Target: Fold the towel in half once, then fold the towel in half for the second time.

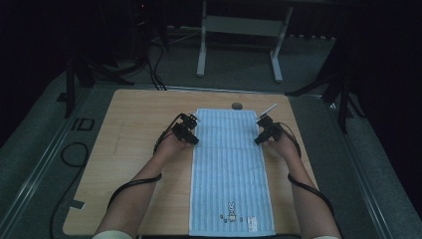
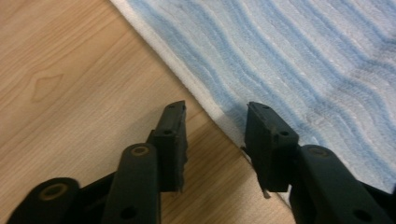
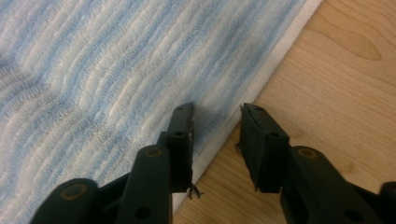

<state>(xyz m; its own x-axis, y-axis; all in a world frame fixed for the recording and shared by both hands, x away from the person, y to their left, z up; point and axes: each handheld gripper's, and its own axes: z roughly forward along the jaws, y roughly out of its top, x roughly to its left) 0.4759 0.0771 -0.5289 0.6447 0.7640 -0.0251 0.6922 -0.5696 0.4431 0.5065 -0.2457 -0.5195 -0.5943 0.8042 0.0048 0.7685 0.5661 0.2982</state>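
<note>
Blue striped towel (image 1: 231, 169) lying flat, lengthwise down the middle of a wooden table (image 1: 129, 149). Left gripper (image 1: 190, 133) at its left long edge, right gripper (image 1: 262, 132) at its right long edge, both toward the far end. Jaws of each spread, straddling the white hem, one over cloth, one over wood; nothing pinched. Folding apparently not begun: edges yet to be gripped and lifted. Bare wood on both sides, ample room for moving.
</note>
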